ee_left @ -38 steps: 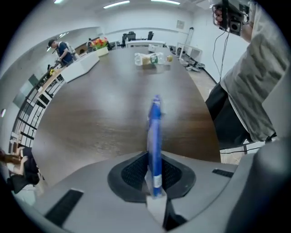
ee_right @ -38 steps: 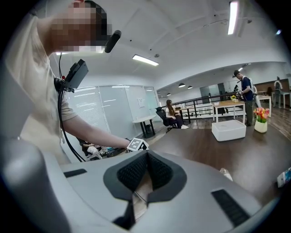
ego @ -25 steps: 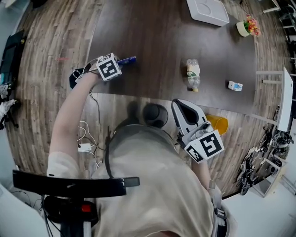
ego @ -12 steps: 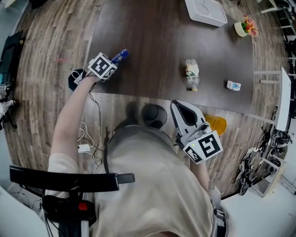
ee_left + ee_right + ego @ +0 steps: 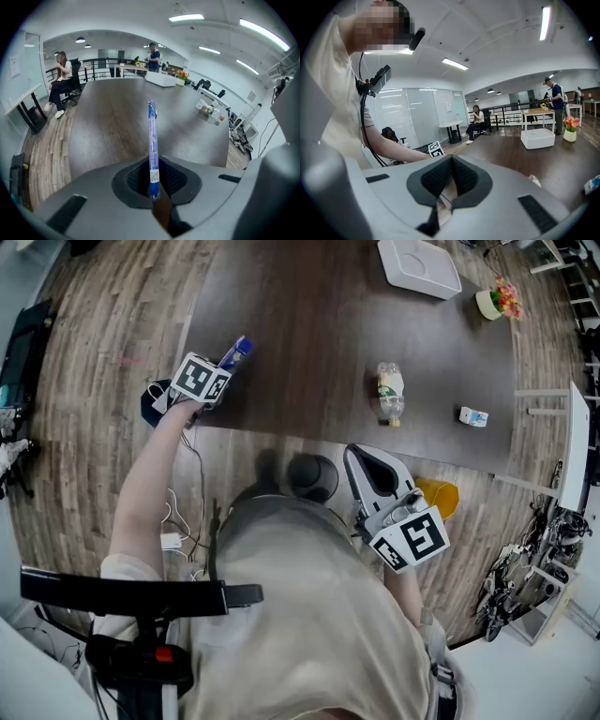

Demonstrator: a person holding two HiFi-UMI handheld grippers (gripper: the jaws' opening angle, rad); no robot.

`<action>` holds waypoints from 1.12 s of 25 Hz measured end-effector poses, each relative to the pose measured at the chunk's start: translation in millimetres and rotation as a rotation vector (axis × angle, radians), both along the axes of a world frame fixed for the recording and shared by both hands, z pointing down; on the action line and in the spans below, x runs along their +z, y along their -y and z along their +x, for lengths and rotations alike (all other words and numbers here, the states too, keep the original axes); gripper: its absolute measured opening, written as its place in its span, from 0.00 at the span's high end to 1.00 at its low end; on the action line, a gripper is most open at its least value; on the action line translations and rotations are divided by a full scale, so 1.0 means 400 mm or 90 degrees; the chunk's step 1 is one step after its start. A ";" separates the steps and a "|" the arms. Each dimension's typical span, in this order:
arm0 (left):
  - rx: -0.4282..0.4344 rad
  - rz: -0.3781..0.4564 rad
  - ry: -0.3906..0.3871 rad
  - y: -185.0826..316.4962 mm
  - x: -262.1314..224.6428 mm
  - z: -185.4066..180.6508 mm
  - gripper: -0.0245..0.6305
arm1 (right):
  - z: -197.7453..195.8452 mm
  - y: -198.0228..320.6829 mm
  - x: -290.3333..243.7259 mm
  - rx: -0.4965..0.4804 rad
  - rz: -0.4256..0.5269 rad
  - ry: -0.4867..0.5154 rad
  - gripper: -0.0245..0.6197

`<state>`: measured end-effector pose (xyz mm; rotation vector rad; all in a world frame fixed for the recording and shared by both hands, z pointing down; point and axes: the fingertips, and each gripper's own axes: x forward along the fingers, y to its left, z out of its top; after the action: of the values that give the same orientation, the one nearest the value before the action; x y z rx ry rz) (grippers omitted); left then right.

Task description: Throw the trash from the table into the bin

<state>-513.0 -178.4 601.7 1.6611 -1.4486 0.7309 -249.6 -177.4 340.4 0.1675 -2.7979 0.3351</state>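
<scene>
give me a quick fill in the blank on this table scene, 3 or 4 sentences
1. The left gripper is shut on a thin ____ wrapper.
2. The right gripper is shut, with ____ between its jaws.
3. The plastic bottle lies on its ____ on the table.
4. In the head view, the small carton sits to the bottle's ____.
Missing words: blue; nothing; side; right.

The person wears a pale beige short-sleeved shirt (image 5: 309, 615). A thin black cable (image 5: 362, 117) runs down its front. The left gripper (image 5: 223, 367) and right gripper (image 5: 362, 456) share smooth grey shells, black ribbed pads (image 5: 436, 178) lining the jaws, and a white cube (image 5: 412, 542) with black square markers behind the jaws.
</scene>
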 end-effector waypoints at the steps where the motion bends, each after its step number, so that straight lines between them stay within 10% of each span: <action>1: -0.005 0.005 0.000 0.002 -0.003 0.000 0.91 | 0.003 0.000 0.000 0.002 0.000 0.000 0.95; 9: -0.031 0.050 0.022 0.024 -0.041 0.009 0.91 | 0.047 -0.007 -0.008 0.022 0.002 0.008 0.95; 28: -0.117 0.119 0.034 0.002 -0.189 0.399 0.91 | 0.531 -0.004 -0.048 0.052 0.017 0.084 0.95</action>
<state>-353.4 -179.1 525.9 1.6279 -1.7259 0.5552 -37.2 -175.8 321.3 0.2763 -2.9329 0.3400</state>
